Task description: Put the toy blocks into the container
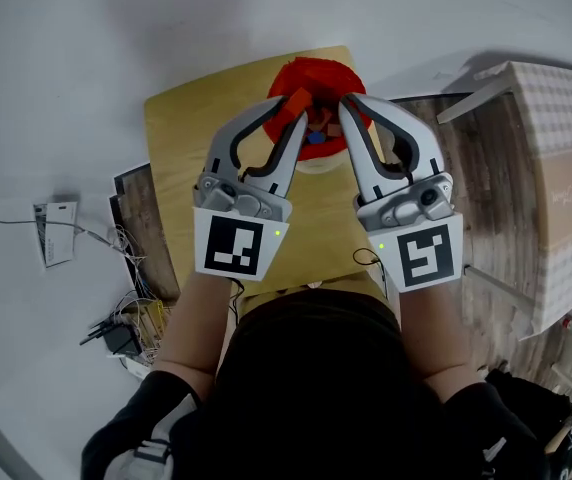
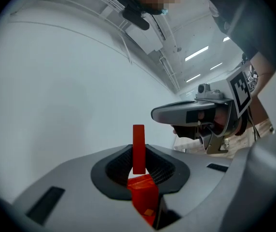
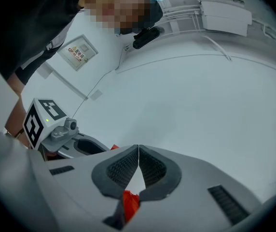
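Two grippers up over the tabletop [image 1: 186, 128]! The left gripper [image 1: 294, 111] pinches one thin red block [image 2: 138, 149]. The right gripper [image 1: 348, 108] is pressed together, empty. One red container [image 1: 316, 68] sits just beneath both tips, with one blue block [image 1: 316, 137] inside among red pieces I can't count.

grey left tool [image 1: 291, 110] and right tool [image 1: 347, 103], black-white marker cubes [image 1: 234, 246], black sleeves [image 1: 138, 416].

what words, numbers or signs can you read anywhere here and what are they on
No words or numbers can be read.
Wall sign: print too small and blurred.
White slip on the floor: marks too small to read.
Left cube and right cube: black-and-white square patterns only, no letters.
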A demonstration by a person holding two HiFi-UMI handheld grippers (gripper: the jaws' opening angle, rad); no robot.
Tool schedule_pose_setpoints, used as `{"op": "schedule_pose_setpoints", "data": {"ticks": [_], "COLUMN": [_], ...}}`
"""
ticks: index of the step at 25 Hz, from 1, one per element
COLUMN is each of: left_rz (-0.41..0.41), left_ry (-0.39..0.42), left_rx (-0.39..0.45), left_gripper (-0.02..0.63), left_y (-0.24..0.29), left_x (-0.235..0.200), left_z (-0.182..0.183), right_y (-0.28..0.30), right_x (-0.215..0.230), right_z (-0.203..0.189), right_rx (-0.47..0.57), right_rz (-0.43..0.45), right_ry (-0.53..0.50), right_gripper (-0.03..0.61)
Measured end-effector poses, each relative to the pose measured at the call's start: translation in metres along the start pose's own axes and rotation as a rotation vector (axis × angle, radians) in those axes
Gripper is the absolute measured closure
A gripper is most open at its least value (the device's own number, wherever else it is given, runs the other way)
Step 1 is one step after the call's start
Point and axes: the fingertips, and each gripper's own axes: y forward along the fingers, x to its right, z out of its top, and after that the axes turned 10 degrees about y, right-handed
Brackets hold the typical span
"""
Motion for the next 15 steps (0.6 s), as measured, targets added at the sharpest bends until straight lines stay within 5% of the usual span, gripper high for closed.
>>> {"op": "schedule_pose_setpoints", "data": {"ticks": [11, 12, 13, 15], "left_rz": [-0.051, -0.048, -0.048, -0.061], "left_ry": [-0.003, -0.019, -0.032, -0.042], "left_rx": [-0.167, -0.178, -0.186, -0.193], "left_gripper": [0.532, 0.510, 0.398, 0.354], "left_y": [0.029, 0.031, 0.032, 0.033], "left_x": [0.023, 0.023, 0.023, 0.025], "left_z": [-0.053, -0.057, -0.059, -0.062], "right_y": [0.008, 0.008, 0.009, 0.009], "right_x": [0.021, 0.021, 0.020, 0.020], "right_z": [-0.031, -0.031, -0.031, -0.032], "right_rx": [-0.017, -0.017, -0.017, -0.019], "right_rz": [0.019, 0.021, 0.023, 0.026], "right_ry": [0.050, 0.050, 0.048, 0.045], "right_gripper": [0.550, 0.549, 0.551, 0.550]}}
